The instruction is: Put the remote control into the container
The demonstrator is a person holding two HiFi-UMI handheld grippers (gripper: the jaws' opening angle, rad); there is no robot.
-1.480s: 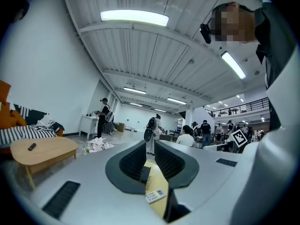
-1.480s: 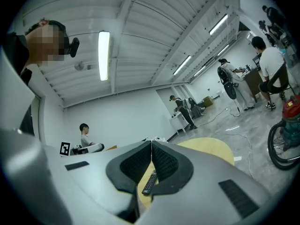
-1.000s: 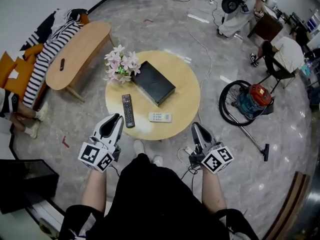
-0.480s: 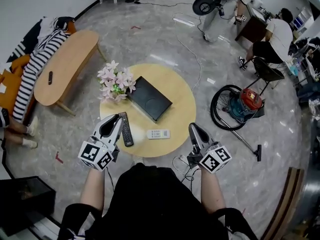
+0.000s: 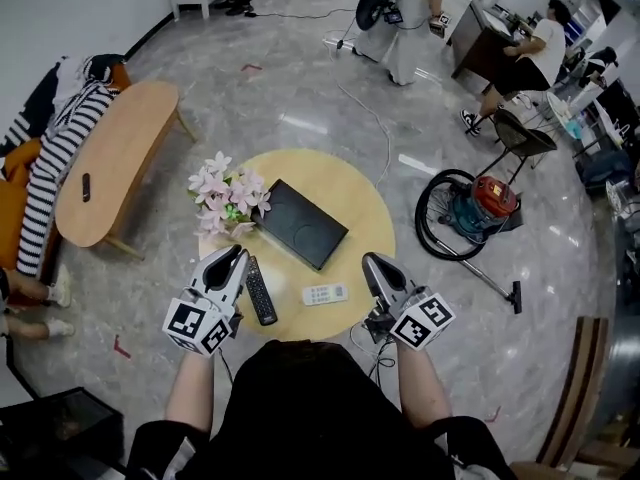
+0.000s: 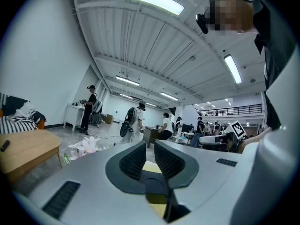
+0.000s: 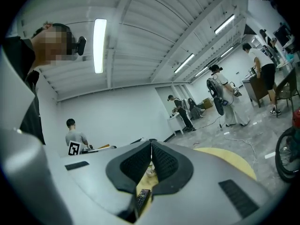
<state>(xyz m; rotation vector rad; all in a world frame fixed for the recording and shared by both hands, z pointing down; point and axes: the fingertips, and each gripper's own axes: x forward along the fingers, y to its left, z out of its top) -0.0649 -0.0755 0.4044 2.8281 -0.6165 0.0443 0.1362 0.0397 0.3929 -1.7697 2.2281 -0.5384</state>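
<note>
1. On the round table [image 5: 375,218], the black remote [image 5: 261,290] lies beside your left gripper [image 5: 238,254], near the black container [image 5: 300,224].
2. Left gripper view: jaws seem slightly parted, empty, poised for the remote.
3. Right gripper view: your right gripper [image 7: 151,143] is closed on nothing, idle.

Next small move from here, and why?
Probably bring the left gripper down onto the black remote. Its jaws stand slightly apart and empty, and it is the gripper nearest that remote, while the right gripper is shut. The container sits just beyond.
</note>
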